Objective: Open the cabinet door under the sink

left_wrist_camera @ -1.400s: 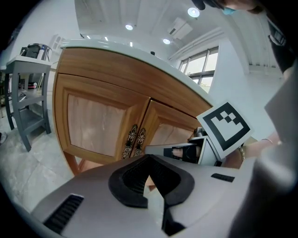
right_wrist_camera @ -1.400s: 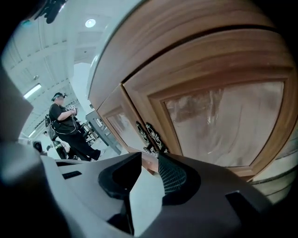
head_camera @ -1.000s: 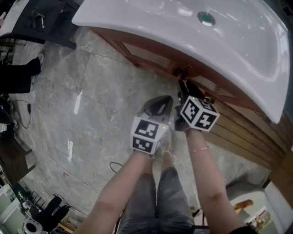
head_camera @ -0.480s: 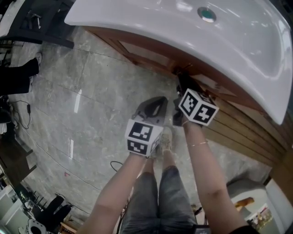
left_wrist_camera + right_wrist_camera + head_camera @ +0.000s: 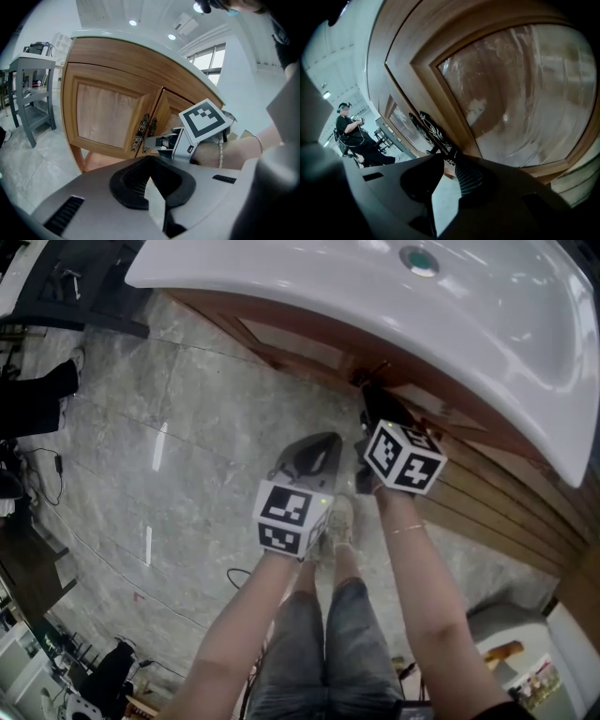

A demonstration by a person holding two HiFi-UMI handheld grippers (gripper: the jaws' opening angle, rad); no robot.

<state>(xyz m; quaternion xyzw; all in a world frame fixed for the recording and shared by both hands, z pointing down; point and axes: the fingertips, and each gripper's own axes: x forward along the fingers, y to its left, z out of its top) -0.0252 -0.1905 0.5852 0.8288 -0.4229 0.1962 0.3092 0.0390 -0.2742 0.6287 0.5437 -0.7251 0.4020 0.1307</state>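
The right-hand wooden cabinet door (image 5: 520,93), a honey-brown frame round a paler panel, stands shut under the white ceramic sink (image 5: 487,324). Its edge meets that of the matching left-hand door (image 5: 108,115). Along that edge runs its dark ornate metal handle (image 5: 436,131), with the twin handle (image 5: 415,121) of the other door just beside it.

The right gripper (image 5: 447,158) is at the lower end of the nearer handle. Its jaws have just been closing, and their tips now sit against the handle's end on either side, with only a narrow wedge of gap behind them.

The left gripper (image 5: 151,185), grey-bodied, has its jaws pressed together with nothing between them. It hangs just beside the right one, back from the cabinet and slanted down towards the doors.

Bare forearms carry both tools, and a thin bracelet (image 5: 405,529) circles the right wrist. Below them lies a grey marbled tile floor (image 5: 187,474).

Farther out, the left gripper view shows a grey metal rack (image 5: 33,84) standing left of the cabinet, and the right gripper view shows a seated person in black (image 5: 354,133), well apart from the sink.
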